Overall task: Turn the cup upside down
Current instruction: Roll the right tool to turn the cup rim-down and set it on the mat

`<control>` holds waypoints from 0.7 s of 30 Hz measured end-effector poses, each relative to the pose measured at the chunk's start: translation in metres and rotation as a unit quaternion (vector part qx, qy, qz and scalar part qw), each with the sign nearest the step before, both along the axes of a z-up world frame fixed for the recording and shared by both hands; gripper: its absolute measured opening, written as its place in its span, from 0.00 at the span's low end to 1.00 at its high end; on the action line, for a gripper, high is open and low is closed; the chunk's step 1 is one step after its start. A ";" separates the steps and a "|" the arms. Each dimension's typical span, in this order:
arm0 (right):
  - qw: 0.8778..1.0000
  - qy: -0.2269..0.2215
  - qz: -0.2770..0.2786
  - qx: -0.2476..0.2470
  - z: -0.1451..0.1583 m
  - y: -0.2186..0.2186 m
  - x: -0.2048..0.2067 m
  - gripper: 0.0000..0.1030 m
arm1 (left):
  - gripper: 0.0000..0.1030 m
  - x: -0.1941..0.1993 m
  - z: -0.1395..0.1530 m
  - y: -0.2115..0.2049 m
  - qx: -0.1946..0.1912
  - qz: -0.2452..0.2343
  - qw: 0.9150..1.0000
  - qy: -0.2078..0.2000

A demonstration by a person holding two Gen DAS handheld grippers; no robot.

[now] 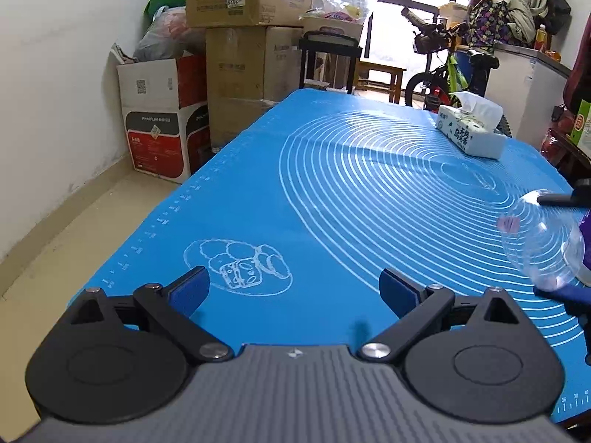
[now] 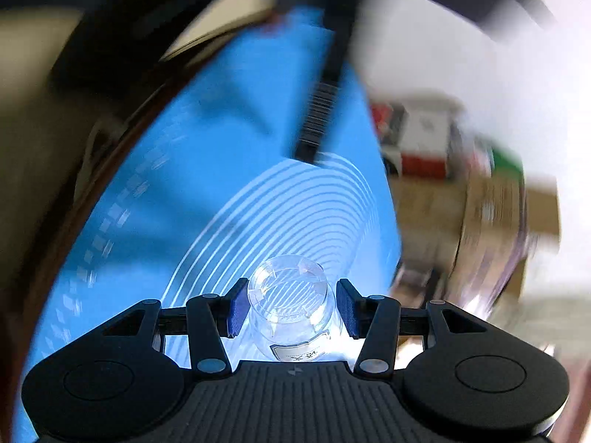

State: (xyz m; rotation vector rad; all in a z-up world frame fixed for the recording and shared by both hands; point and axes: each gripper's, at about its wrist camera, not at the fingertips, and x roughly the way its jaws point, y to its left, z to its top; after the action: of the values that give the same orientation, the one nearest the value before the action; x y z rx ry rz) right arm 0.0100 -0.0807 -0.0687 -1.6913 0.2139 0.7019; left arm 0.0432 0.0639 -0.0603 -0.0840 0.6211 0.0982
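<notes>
Spanning most of both views: one blue mat (image 1: 258, 192) on the surface, printed with white rings. On its far right side, one tissue pack (image 1: 471, 131), well apart from the work area. Beyond the mat, stacked boxes (image 1: 236, 48) against the wall.

Left gripper (image 1: 294, 286): jaws wide, nothing between them, low over the mat near its front edge.

Right gripper (image 2: 291, 308): blue pads on either side of the cup (image 2: 290, 310), close to or touching its wall. Contact not clearly resolved, but cup aloft, so judged held. Right wrist view heavily blurred, suggesting rotation under way.

Cup: one, clear plastic, with a label (image 2: 301, 350) on its wall. Held off the mat at the right edge of the left wrist view (image 1: 541, 240), tilted, neither upright nor inverted.

Progress, as judged: grasp and lift done; flip partway. Remaining: completing the turn until the rim faces down, setting the cup on the mat, opening the jaws.

Count: two grippers, one cup, one mat, one tissue pack, several boxes.
</notes>
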 end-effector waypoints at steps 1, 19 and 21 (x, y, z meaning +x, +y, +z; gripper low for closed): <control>0.999 0.019 -0.025 0.033 0.010 -0.002 0.004 0.55 | 0.95 0.000 0.000 -0.001 -0.002 -0.002 1.000 -0.001; 0.750 0.302 -0.355 0.469 0.033 -0.112 0.096 0.55 | 0.95 0.001 -0.004 -0.020 0.008 -0.031 0.999 -0.005; 0.737 0.304 -0.364 0.481 0.028 -0.117 0.094 0.55 | 0.95 0.001 -0.004 -0.022 0.010 -0.035 0.999 -0.007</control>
State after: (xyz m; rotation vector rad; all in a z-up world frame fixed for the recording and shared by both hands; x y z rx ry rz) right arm 0.1044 -0.1978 -0.0408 -0.2557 0.7758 0.5625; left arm 0.0442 0.0422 -0.0641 -0.0443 0.6080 0.0356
